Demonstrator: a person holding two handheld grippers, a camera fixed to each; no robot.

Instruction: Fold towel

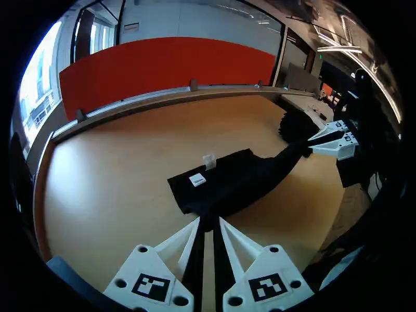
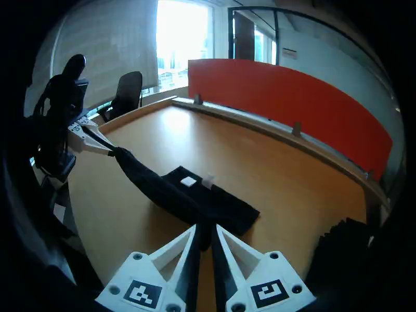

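A black towel [image 1: 229,182] with a small white tag lies partly on the wooden table [image 1: 114,171], one edge lifted and stretched between both grippers. In the left gripper view, my left gripper [image 1: 208,222] is shut on the near corner of the towel. The right gripper [image 1: 308,145] pinches the far corner at the right, above the table's edge. In the right gripper view, my right gripper [image 2: 206,230] is shut on the towel [image 2: 208,203], and the left gripper [image 2: 112,151], held by a person in dark clothes, grips the raised strip at the left.
A pile of dark cloth [image 1: 296,125] sits on the table near the right gripper, and shows low right in the right gripper view [image 2: 343,244]. A red partition [image 1: 166,67] lines the table's far edge. Office chairs [image 2: 127,91] stand by the window.
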